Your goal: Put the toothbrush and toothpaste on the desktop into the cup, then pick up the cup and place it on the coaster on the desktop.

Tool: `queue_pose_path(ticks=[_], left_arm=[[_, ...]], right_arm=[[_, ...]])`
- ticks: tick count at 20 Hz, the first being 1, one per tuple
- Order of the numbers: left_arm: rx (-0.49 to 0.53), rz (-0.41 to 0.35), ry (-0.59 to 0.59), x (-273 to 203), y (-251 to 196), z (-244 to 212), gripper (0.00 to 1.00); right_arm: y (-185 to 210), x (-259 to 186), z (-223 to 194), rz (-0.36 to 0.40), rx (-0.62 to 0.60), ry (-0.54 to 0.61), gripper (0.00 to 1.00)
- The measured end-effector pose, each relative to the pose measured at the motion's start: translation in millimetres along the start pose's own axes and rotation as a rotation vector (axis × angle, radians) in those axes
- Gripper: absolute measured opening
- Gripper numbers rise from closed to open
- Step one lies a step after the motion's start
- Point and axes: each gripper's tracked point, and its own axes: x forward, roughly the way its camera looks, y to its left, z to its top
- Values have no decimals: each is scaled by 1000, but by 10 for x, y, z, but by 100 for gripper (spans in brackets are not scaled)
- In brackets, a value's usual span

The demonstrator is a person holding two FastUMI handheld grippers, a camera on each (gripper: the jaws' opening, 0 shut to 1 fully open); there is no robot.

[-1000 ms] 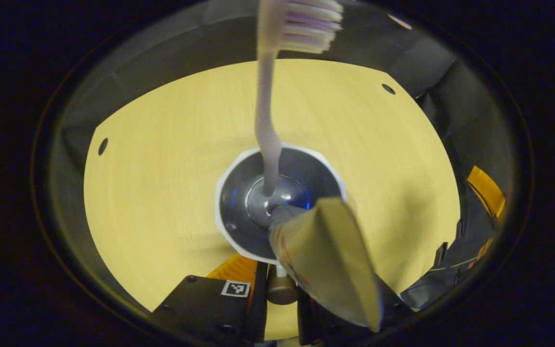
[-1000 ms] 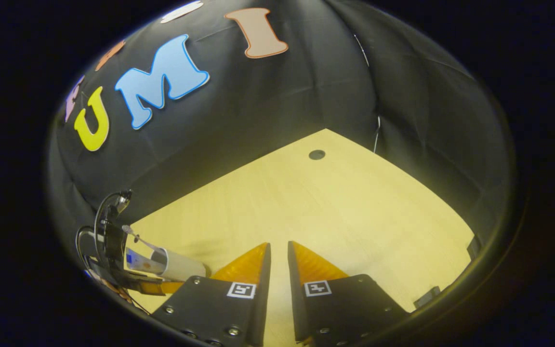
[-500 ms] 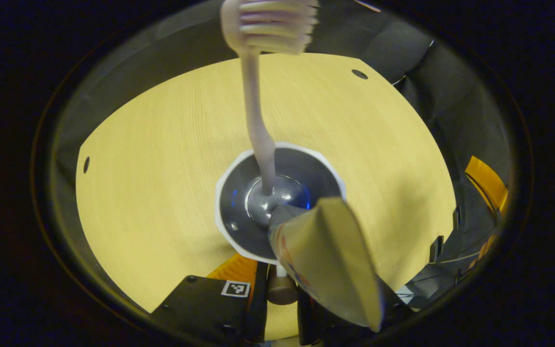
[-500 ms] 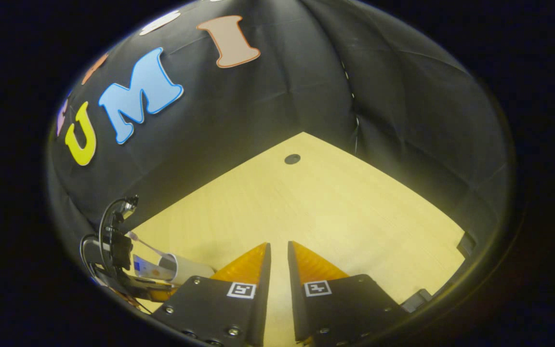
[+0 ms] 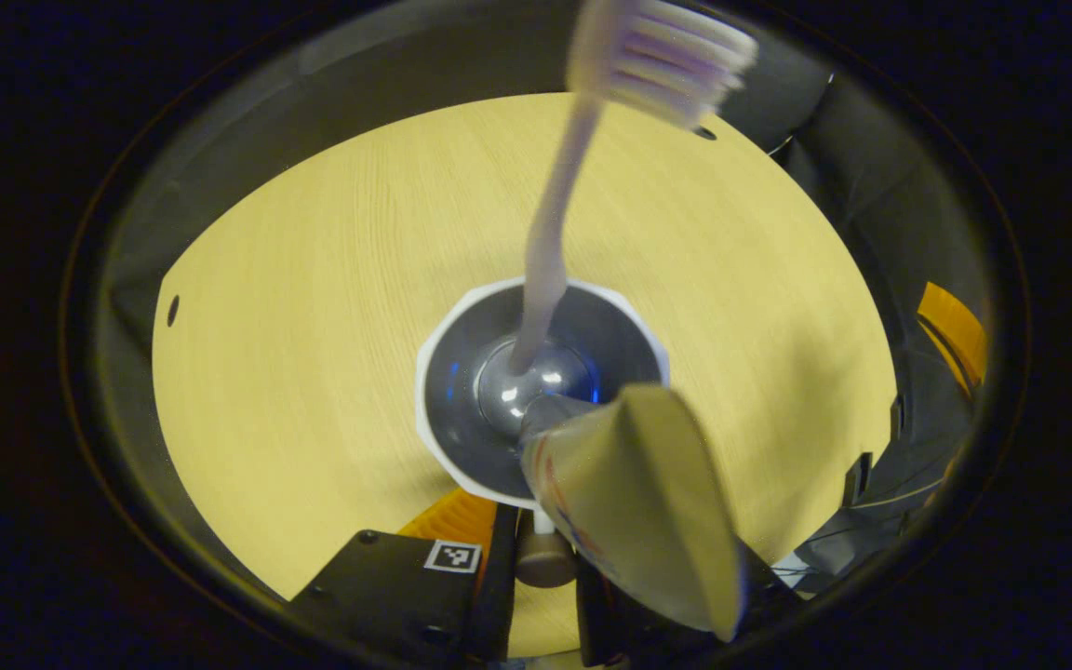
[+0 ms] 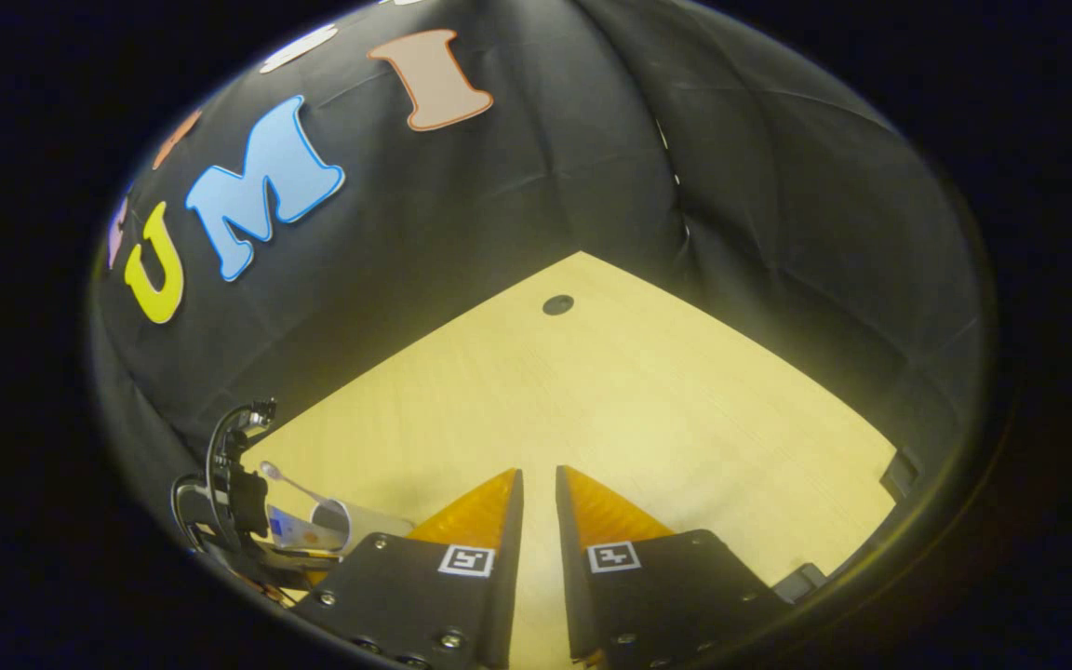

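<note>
White cup (image 5: 462, 321) in left gripper's (image 5: 541, 521) clamped jaws holds one toothbrush (image 5: 555, 233), one toothpaste (image 5: 638, 502); right gripper (image 6: 536, 493) nearly closed, empty

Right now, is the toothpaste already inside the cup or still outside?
Inside. The toothpaste stands with its lower end at the bottom of the cup, beside the toothbrush, its flat end sticking out over the rim.

1. In the cup (image 5: 462, 372): toothbrush (image 5: 550, 251) and toothpaste (image 5: 634, 502), side by side, both sticking out past the rim.
2. Beneath the cup: desktop (image 5: 313, 307).
3. Clamped on the cup's near rim: left gripper (image 5: 536, 558).
4. Above the desktop, right of the cup: right gripper (image 6: 536, 489), nothing between its near-touching fingers.
</note>
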Motion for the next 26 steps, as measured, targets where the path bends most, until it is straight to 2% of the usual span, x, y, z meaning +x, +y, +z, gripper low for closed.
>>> queue_pose_path(ticks=[8,10,11,13,14,15,16,19,21,22,23,24,25,26], left_arm=[[-34,21,-73,-257,3,-51,38],[-60,17,-99,-373,-8,-104,39],[-73,14,-111,-428,-2,-142,42],[-97,8,-144,-601,-40,-219,42],[-110,5,-168,-686,-43,-248,38],[-125,6,-202,-801,-37,-280,41],[-137,11,-237,-921,-29,-297,42],[-165,44,-415,-1464,71,-212,41],[-173,98,-565,-1926,194,-79,41],[-176,125,-635,-2157,212,-21,41],[-182,154,-701,-2353,267,10,39],[-189,175,-763,-2515,292,55,37],[-196,191,-831,-2705,299,91,38],[-201,211,-901,-2881,326,107,41]], right_arm=[[178,-72,-16,61,-39,11,22],[251,-112,-49,86,-58,17,22],[286,-127,-65,100,-71,22,19],[398,-196,-103,135,-99,26,22],[458,-228,-113,153,-119,26,22],[516,-281,-124,173,-142,23,22],[592,-330,-124,194,-166,17,25],[849,-516,-82,270,-228,-13,22],[1030,-661,-38,321,-266,-35,22],[1119,-742,-1,348,-285,-48,19],[1201,-796,35,373,-307,-59,22],[1282,-857,84,389,-331,-77,19],[1322,-921,160,398,-355,-103,22],[1388,-994,237,407,-378,-136,19]])
